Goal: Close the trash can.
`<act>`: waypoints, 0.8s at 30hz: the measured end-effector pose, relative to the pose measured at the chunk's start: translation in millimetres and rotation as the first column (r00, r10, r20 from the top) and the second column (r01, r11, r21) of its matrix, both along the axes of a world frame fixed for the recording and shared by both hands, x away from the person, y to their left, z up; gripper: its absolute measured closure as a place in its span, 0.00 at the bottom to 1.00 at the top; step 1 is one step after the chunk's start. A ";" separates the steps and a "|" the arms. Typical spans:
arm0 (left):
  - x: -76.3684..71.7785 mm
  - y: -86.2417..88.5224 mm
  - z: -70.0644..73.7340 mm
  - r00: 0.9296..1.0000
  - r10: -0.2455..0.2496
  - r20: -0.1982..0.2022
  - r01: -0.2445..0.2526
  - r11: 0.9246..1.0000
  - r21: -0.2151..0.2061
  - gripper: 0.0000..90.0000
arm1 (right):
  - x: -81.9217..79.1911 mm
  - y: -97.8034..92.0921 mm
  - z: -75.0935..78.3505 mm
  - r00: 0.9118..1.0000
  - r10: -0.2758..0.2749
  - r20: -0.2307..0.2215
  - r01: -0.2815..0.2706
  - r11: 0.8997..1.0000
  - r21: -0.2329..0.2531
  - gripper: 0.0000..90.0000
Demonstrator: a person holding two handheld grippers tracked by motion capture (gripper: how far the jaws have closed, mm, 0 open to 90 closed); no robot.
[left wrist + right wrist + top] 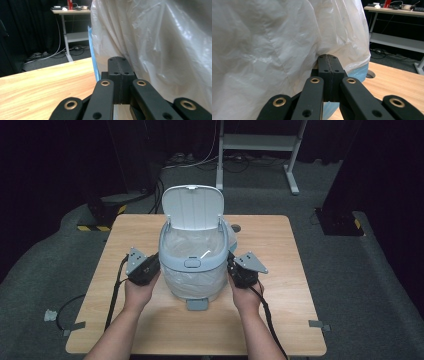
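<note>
Left tool (119, 65) jaws closed, crinkled translucent liner (160, 37), rounded bin (192, 265)

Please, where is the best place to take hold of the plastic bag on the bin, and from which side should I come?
Probably the loose overhang of the plastic bag draped outside the bin, below the rim. Come from each side, where the left gripper and right gripper already sit, both shut. The film folds there, so the fingers could pinch it.
</note>
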State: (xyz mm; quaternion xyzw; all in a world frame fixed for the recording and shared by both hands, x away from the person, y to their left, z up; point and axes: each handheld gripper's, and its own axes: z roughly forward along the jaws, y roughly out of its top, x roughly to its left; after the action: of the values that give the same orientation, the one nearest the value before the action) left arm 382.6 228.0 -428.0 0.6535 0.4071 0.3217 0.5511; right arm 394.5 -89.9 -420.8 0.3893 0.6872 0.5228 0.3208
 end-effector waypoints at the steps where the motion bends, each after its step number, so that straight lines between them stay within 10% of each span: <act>1: -1.6 0.2 -0.4 1.000 0.000 0.001 0.000 1.000 -0.004 1.00 | -2.3 -0.1 -0.5 1.000 0.001 0.004 -0.001 1.000 0.001 1.00; 24: -11.4 31.9 16.7 0.999 0.000 -0.048 -0.001 0.999 -0.033 0.88 | -24.3 -17.3 11.2 1.000 0.003 0.020 -0.003 1.000 0.000 0.85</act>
State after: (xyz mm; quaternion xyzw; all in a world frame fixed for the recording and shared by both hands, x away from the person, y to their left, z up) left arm 371.2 259.9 -411.3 0.6517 0.4257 0.2992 0.5518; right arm 370.2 -107.2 -409.6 0.3833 0.6844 0.5272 0.3268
